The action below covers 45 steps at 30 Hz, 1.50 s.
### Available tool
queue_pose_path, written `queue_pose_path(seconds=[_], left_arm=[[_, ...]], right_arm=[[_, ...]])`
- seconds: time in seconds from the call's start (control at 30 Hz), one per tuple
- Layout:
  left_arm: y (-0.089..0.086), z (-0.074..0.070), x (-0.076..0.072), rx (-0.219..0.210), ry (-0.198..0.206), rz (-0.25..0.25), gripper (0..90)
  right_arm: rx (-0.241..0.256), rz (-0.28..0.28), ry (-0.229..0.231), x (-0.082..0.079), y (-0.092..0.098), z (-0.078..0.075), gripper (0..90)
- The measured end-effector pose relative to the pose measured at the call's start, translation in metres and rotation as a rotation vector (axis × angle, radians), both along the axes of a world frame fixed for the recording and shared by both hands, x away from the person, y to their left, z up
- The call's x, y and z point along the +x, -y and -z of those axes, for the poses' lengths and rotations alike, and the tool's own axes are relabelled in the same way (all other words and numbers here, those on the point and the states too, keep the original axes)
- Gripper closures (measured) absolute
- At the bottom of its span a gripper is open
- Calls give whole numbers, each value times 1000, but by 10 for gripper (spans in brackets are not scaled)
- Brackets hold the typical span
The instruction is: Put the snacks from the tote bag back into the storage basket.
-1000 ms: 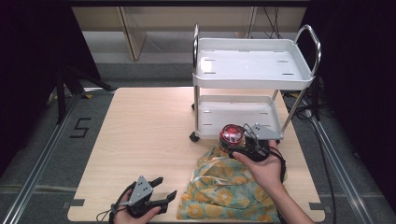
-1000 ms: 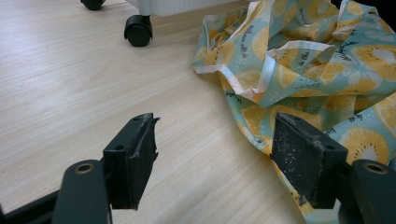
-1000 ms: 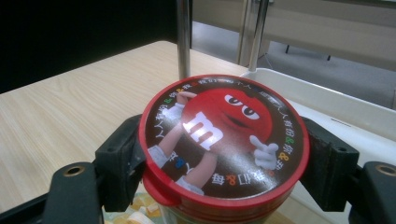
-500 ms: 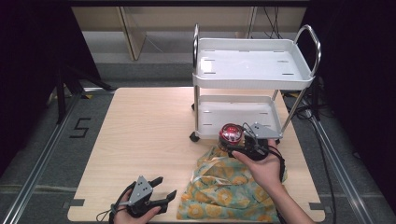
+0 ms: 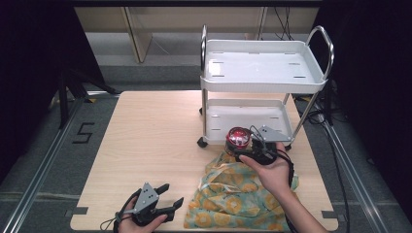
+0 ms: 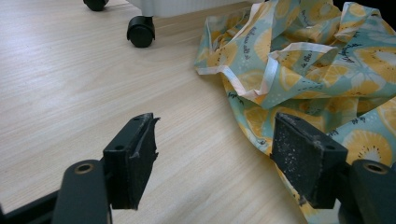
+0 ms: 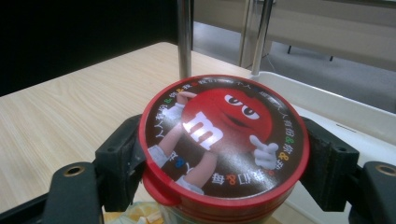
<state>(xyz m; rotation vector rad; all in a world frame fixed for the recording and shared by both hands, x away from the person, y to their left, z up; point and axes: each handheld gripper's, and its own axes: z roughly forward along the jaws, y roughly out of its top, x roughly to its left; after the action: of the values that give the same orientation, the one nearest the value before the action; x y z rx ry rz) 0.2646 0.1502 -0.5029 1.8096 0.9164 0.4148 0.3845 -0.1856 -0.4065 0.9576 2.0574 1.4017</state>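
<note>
Gripping red-lid tub [image 5: 238, 137], R claw [image 5: 241, 145], by cart [image 5: 311, 77] edge

A white two-shelf cart [image 5: 262, 73] with chrome handles stands on the far right of the wooden table [image 5: 145, 145]. A crumpled cloth bag [image 5: 228, 199] printed with orange slices lies near the front edge.

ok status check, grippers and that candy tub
Right gripper shut on red-lidded tub, at cart's lower shelf. Left gripper open, idle beside fruit-print bag.
</note>
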Motion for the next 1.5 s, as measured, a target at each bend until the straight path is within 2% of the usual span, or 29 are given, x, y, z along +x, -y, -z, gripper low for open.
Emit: queue_pose_path(seconds=[0.07, 0.27, 0.3, 0.33, 0.43, 0.47, 0.57, 0.6, 0.63, 0.77, 0.8, 1.03, 1.07, 1.1, 1.13, 1.17, 1.2, 1.27, 1.33, 1.37, 1.43, 1.5], left_arm=[[0, 0, 0, 2, -1, -3, 302], [-1, -1, 1, 14, 12, 7, 302], [0, 0, 0, -1, 0, -6, 303], [-1, -1, 1, 16, 16, 11, 302], [-2, -1, 1, 15, 16, 9, 303], [-2, -1, 1, 14, 16, 8, 303], [-1, -1, 1, 13, 17, 8, 302], [-1, -1, 1, 13, 17, 8, 302], [-1, -1, 1, 5, 17, 6, 303], [-1, -1, 1, 13, 18, 8, 302], [-2, -1, 1, 13, 19, 8, 303], [-1, -1, 1, 5, 18, 6, 303], [-1, -1, 1, 4, 18, 7, 303], [-1, 0, 1, 2, 21, 15, 303], [0, 0, 1, -12, 13, 2, 303], [0, 0, 1, -12, 13, 2, 303], [0, 0, 1, -17, 11, -2, 303], [0, 0, 1, -17, 11, -1, 303], [-1, -1, 1, 7, 18, 7, 303], [-1, -1, 1, 13, 19, 8, 303], [-1, -1, 1, 8, 19, 7, 303], [-1, -1, 1, 5, 19, 7, 303]], right_arm=[[1, -2, -14, 0, -1, 0, 267], [4, -17, -10, 2, -1, 0, 267], [-6, -7, -4, 3, -1, 1, 267], [-16, -5, 6, 3, 0, 0, 267], [-14, -12, -8, 4, 0, 1, 267], [-15, -6, 9, 5, 0, 1, 267], [-14, -21, -7, 6, 0, 2, 267], [-19, -1, 1, 6, 0, 2, 267], [-6, 1, -21, 5, -1, 2, 267], [-25, 1, 5, 7, 0, 2, 267], [-14, 2, -13, 7, -1, 1, 267], [-22, -7, -2, 10, -1, 1, 267], [-22, -3, 1, 10, -1, 1, 267], [17, 0, -31, 9, -5, 2, 267], [-10, 5, -16, 9, -3, 1, 267], [-10, 5, -16, 9, -3, 1, 267], [-17, -7, 3, 12, -3, 2, 267], [-19, 3, 4, 12, -3, 2, 268], [-10, 4, -7, 12, -4, 2, 267], [-14, -5, 5, 14, -3, 2, 267], [-6, -5, -7, 14, -4, 2, 267], [-16, -1, 5, 14, -4, 2, 267]])
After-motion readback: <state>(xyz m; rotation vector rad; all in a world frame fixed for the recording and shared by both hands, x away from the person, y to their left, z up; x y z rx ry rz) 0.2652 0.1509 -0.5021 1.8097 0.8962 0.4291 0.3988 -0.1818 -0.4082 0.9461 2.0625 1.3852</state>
